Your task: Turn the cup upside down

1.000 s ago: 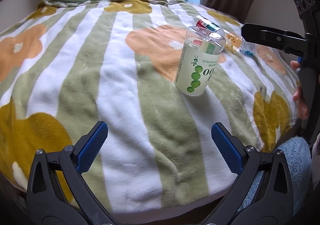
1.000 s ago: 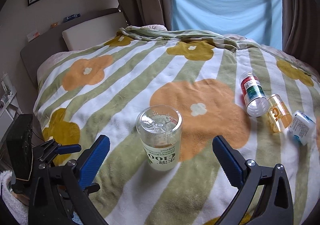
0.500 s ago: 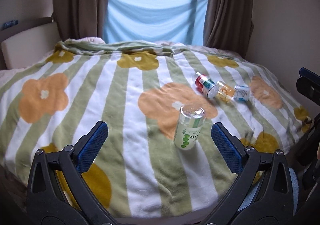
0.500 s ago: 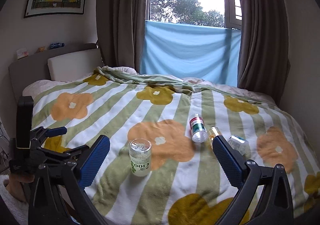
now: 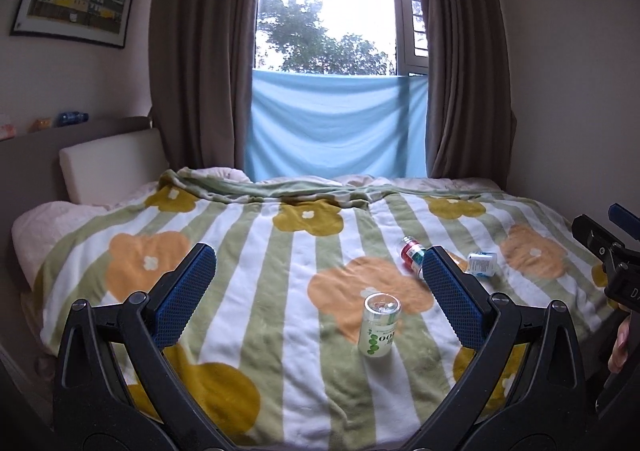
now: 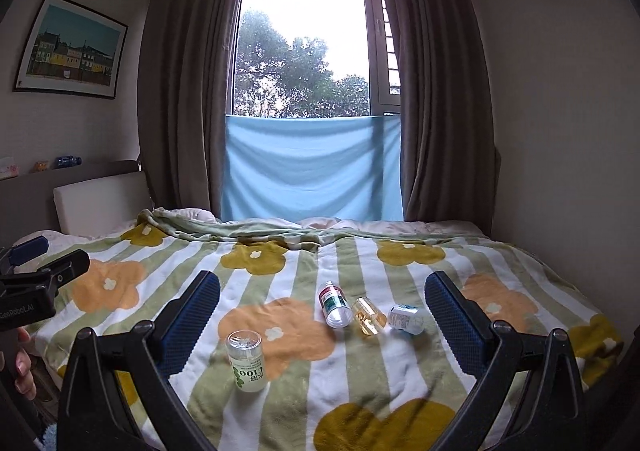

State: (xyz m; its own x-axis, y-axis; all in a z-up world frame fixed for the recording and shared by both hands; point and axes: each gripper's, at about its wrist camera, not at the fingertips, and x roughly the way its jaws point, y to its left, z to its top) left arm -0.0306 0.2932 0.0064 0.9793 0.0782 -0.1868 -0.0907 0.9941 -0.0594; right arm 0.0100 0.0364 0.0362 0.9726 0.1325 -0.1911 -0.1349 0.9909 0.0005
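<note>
The cup [image 5: 378, 329] [image 6: 245, 361] is a clear cylinder standing on the bed's flowered blanket [image 5: 260, 291] [image 6: 360, 371] with its closed base uppermost and its printing upside down: a column of green dots and characters that read as an inverted "C1000", the smaller print too small to make out. It sits on a green stripe at the near edge of an orange flower, tilted slightly on the soft cover. Beyond it, well apart, three small containers lie on their sides in a row: a red-and-green labelled bottle [image 5: 412, 254] [image 6: 334, 303], an amber one [image 6: 368, 315] and a white-and-blue one [image 5: 483, 263] [image 6: 406, 318]; their labels cannot be read. Bare blanket surrounds the cup on all sides, with the near edge of the bed close below it. The left gripper [image 5: 318, 295] and the right gripper [image 6: 322, 321] both hang over the bed's near edge with jaws spread wide, holding nothing, the cup apart from both.
</note>
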